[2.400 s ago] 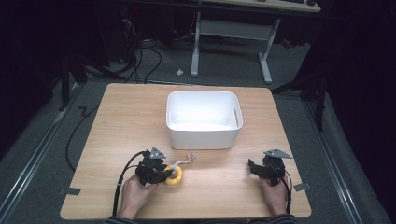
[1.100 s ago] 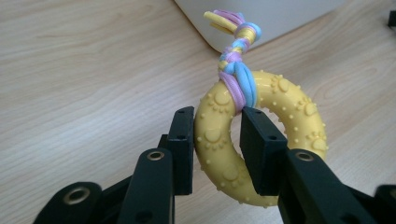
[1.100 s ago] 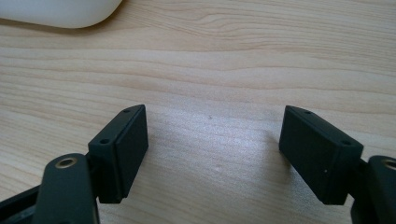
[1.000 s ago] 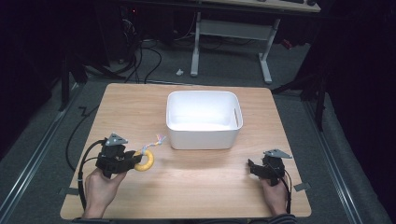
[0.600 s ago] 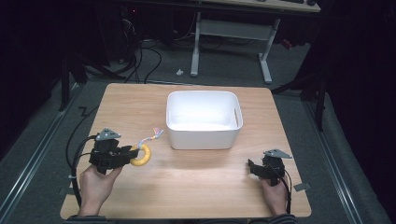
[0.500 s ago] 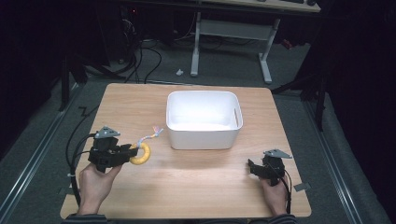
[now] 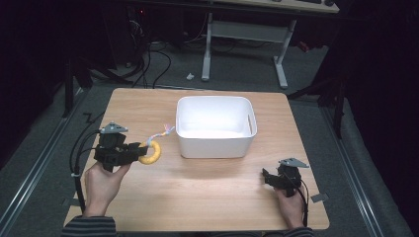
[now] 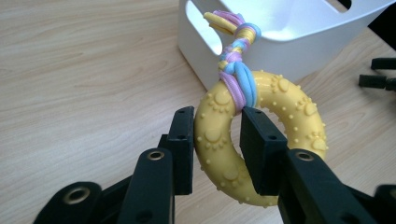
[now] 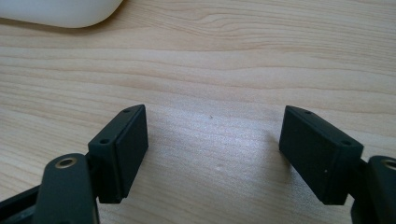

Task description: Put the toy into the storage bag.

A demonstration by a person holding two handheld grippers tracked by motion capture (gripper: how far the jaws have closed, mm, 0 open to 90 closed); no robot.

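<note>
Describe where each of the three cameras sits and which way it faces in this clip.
High view: above the person's side, facing forward and down on the wooden table; forearms, both hands.
Left gripper view: rides the left gripper, looking along jaws clamped on the knobbly yellow rubber ring with braided pastel rope.
Right gripper view: rides the right gripper, facing bare wood between open jaws.
Shared: the white plastic tub appears in all three.

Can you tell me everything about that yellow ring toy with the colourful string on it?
The yellow ring toy looks like soft rubber, shaped like a doughnut with little raised bumps and sun shapes. A braided cord of pink, blue and yellow is knotted around its top and sticks up. The left gripper is shut on the ring, one jaw through the hole, one outside. In the high view it sits left of the white bin, apart from it.
</note>
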